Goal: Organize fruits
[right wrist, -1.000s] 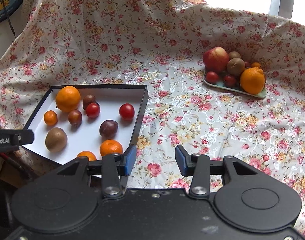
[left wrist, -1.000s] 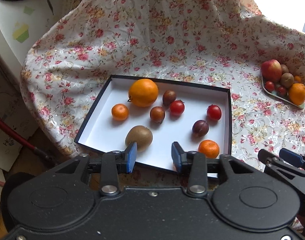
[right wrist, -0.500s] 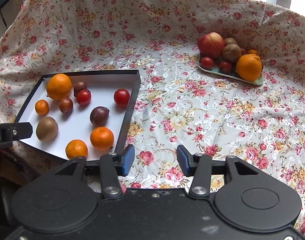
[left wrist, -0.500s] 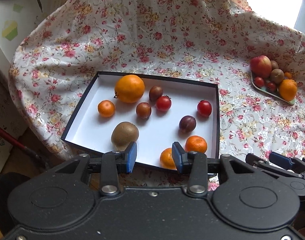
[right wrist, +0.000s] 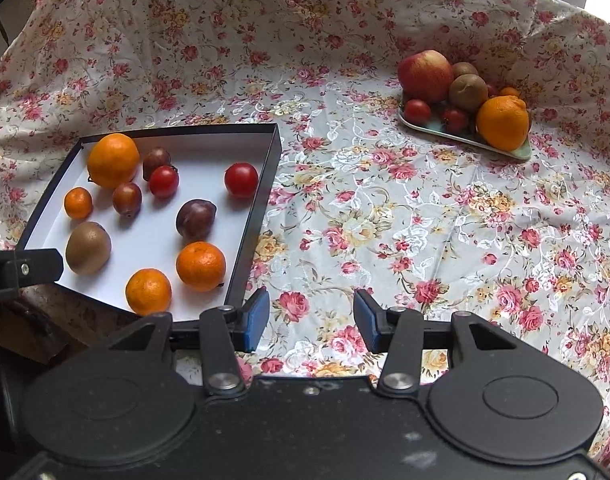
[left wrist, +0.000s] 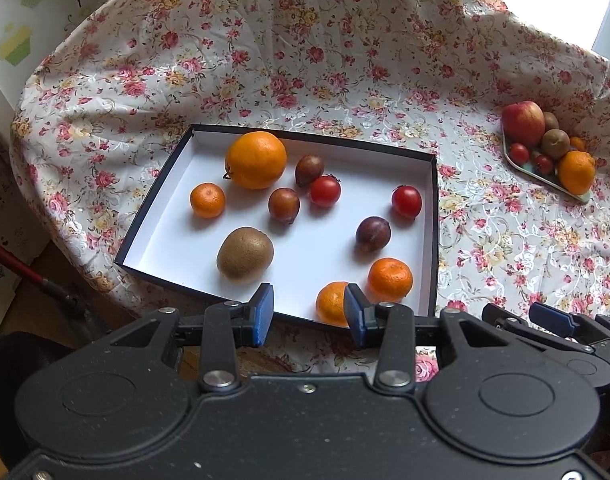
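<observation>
Both views have pulled back over the last second, left gripper (left wrist: pixel 307 312) and right gripper (right wrist: pixel 311 320) jaws apart and empty, fruit loose in box (left wrist: pixel 432 216) at 11 o'clock, more heaped on plate (right wrist: pixel 465 138) at 1 o'clock, sorting stage unclear.

- Cloth (right wrist: pixel 405 220): white, with red and yellow flowers.
- Box (left wrist: pixel 434 216) ahead of the left hand-held gripper (left wrist: pixel 307 314): black walls, white floor.
- Fruit inside: orange (left wrist: pixel 256 160), brown kiwi (left wrist: pixel 245 255), red tomatoes (left wrist: pixel 406 201), purple plum (left wrist: pixel 373 234).
- Plate (right wrist: pixel 457 136) far ahead of the right hand-held gripper (right wrist: pixel 311 318): pale green; red apple (right wrist: pixel 425 76).
- Gripper pads (right wrist: pixel 255 318): blue.
</observation>
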Tool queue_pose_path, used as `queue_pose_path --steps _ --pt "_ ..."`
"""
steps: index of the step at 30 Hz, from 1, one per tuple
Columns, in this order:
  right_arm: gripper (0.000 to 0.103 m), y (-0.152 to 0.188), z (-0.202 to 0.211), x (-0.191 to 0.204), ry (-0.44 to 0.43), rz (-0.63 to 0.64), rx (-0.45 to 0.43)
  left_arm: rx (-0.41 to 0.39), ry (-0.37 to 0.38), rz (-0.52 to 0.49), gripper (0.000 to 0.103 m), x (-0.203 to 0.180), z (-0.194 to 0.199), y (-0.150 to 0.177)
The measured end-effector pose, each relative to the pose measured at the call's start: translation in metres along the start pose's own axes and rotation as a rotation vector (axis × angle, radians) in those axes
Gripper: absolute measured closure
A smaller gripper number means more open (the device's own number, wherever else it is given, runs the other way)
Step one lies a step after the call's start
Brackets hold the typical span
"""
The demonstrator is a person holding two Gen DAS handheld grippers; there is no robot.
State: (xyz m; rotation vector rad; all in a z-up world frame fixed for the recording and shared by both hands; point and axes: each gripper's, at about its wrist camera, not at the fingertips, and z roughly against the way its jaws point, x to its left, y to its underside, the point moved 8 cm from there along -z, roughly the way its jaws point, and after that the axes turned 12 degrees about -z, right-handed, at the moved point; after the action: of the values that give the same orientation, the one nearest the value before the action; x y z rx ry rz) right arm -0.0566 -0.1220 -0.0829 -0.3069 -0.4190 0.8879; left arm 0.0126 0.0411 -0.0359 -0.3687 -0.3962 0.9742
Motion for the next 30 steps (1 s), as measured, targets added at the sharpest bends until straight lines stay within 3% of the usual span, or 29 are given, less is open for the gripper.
queue_pose_path --steps 30 --pt "0.054 0.004 -0.013 0.005 0.022 0.028 0.041 0.016 0.018 0.000 0.053 0.001 -0.002 0.001"
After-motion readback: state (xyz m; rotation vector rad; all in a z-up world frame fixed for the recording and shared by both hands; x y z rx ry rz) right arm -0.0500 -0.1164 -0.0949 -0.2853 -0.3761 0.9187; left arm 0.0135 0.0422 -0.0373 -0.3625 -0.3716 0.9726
